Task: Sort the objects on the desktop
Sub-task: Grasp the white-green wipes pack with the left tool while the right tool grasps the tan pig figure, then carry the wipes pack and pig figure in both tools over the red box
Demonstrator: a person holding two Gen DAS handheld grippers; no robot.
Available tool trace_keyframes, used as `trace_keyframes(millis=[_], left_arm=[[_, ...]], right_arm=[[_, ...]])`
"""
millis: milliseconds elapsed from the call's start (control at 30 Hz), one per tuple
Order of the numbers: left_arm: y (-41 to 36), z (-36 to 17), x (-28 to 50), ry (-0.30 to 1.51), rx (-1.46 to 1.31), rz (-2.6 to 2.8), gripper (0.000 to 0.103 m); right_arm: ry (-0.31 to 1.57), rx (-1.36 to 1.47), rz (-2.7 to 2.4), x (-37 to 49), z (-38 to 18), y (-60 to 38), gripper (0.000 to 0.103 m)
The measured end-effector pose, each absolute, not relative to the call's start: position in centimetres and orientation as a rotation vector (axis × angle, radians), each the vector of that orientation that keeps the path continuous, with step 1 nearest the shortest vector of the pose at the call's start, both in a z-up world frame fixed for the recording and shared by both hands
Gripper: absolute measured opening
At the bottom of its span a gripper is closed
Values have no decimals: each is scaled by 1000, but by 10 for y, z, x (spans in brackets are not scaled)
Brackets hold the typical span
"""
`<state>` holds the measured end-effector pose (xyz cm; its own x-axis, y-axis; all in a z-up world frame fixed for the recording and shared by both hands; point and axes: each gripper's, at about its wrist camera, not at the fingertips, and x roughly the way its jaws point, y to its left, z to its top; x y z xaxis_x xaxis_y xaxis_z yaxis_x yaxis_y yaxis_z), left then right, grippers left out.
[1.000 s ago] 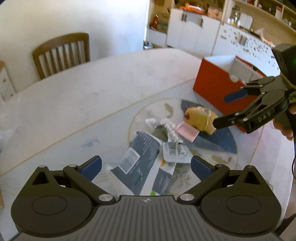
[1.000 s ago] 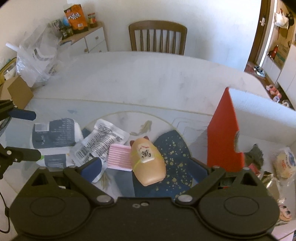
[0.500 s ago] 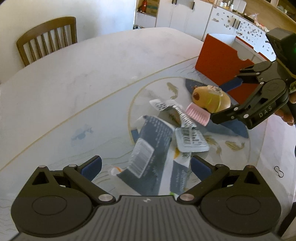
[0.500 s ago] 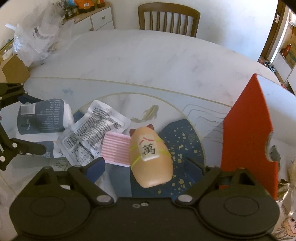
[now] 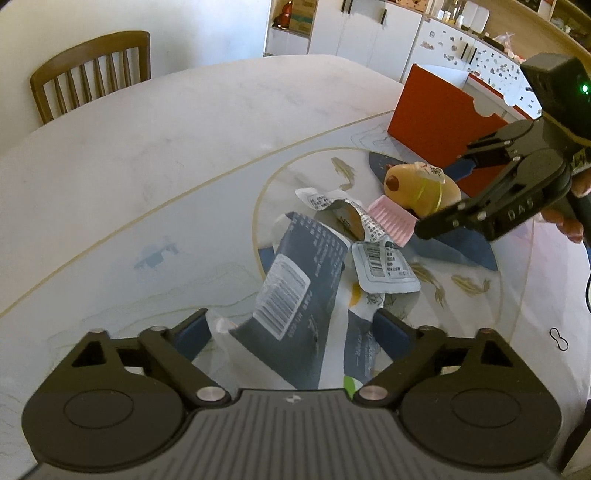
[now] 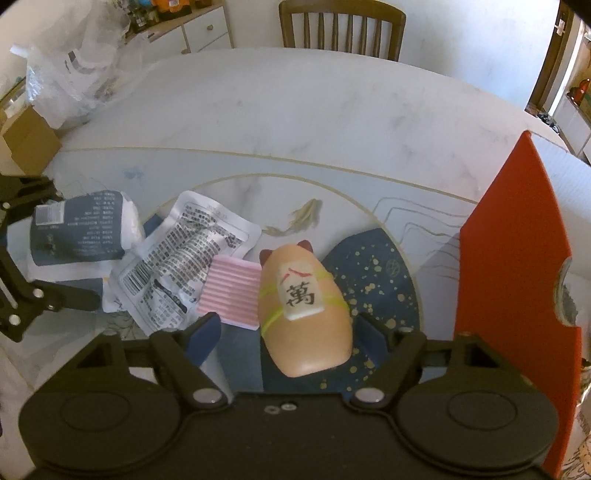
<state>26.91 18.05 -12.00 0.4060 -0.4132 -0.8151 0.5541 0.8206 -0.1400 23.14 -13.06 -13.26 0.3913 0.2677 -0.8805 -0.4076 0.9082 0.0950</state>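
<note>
A tan hamster toy (image 6: 303, 307) with a mahjong tile strapped on its back lies on the table between the open fingers of my right gripper (image 6: 286, 334); it also shows in the left wrist view (image 5: 421, 188). A pink ribbed pad (image 6: 231, 295) lies against its left side. A dark blue snack bag (image 5: 303, 295) lies between the open fingers of my left gripper (image 5: 291, 332); in the right wrist view the bag (image 6: 77, 232) is at the left. A white printed wrapper (image 6: 184, 258) lies between the bag and the pad. Neither gripper is closed on anything.
A red box (image 6: 517, 266) with white inside stands just right of the toy (image 5: 439, 122). A wooden chair (image 6: 341, 27) stands at the table's far side. Plastic bags (image 6: 74, 70) and a cardboard box (image 6: 29, 142) sit at the far left. A black hair tie (image 5: 559, 338) lies on the table.
Both grippers have moved forward and lower. The toy now sits deeper between the right fingers, and the blue bag deeper between the left fingers. The objects have not moved.
</note>
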Motion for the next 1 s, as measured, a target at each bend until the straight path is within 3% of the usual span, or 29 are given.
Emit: trace_keyframes(millis=[100, 233, 333, 433, 633, 767, 1000], left_arm=[[183, -120, 267, 974, 148, -615, 84], [186, -118, 265, 973, 118, -611, 67], [187, -117, 264, 973, 99, -602, 64], [190, -115, 262, 973, 74, -594, 53], [193, -110, 259, 976, 46, -537, 41], [197, -105, 255, 968, 13, -497, 34], [203, -95, 244, 965, -40, -447, 33]], right_arm=[[1080, -140, 434, 233, -130, -133, 69], [1082, -130, 437, 235, -131, -136, 60], [1077, -130, 431, 235, -130, -137, 56], [1073, -123, 427, 233, -128, -139, 49], [1058, -109, 411, 229, -124, -143, 47], [1043, -93, 402, 223, -119, -145, 46], [1014, -67, 400, 210, -106, -149, 46]])
